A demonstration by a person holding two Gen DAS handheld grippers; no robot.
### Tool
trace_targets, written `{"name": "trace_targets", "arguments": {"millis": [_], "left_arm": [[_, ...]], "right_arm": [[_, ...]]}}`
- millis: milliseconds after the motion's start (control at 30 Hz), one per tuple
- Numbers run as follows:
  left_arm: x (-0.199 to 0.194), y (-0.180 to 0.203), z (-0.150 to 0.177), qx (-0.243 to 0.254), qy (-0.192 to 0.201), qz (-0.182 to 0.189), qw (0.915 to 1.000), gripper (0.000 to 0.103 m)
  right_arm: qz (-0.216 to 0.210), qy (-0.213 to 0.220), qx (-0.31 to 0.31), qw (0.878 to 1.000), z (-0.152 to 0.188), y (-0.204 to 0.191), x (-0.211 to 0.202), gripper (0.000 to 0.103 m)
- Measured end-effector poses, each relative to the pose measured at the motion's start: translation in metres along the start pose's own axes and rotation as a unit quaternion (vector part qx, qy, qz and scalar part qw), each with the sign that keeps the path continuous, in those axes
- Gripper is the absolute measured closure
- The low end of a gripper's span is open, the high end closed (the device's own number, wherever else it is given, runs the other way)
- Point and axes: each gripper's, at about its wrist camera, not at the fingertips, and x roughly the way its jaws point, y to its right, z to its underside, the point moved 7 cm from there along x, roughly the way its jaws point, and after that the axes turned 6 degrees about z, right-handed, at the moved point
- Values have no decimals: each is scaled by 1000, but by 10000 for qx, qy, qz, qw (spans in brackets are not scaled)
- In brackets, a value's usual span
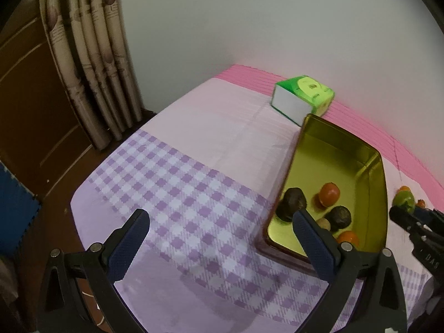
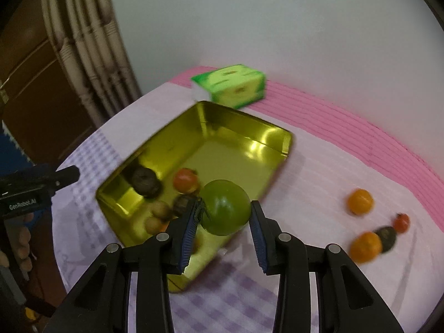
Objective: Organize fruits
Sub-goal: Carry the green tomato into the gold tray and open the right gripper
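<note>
Right fingers [image 2: 223, 216] pinch green fruit [image 2: 225, 207] above gold tin [image 2: 155, 149] — left fingers [image 1: 219, 238] spread, empty.

Gold tin [image 2: 266, 138], green fruit [image 2: 225, 208] (lilac-checked cloth [image 1: 177, 194])

Table [image 2: 319, 166], pink-purple cloth: gold tray [image 2: 222, 127], green tissue box [image 2: 236, 86], loose oranges [image 2: 360, 201].

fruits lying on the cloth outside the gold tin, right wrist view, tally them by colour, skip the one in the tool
orange fruit: 2
red fruit: 1
dark fruit: 1
total: 4
not counted: the green fruit gripped in the right tool
</note>
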Motion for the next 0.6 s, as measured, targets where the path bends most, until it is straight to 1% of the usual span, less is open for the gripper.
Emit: {"name": "trace_targets", "arguments": {"millis": [67,233,367,600], "left_arm": [[0,-3,-1,-70,8,5,10000,1],[2,-6,-1,-128,-13,6,9999,1],[3,-5,-1,-97,-28,18,9999,1],[4,-4,0,-75,-40,28,10000,1]], "right_arm": [[-81,-33,-70,9999,-3,-12,6,65],[-100,-157,-216,9996,-1,-29,21,65],[-83,-277,-221,9993,4,-33,32,65],[-102,-381,-221,9990,10,-37,40,65]]}}
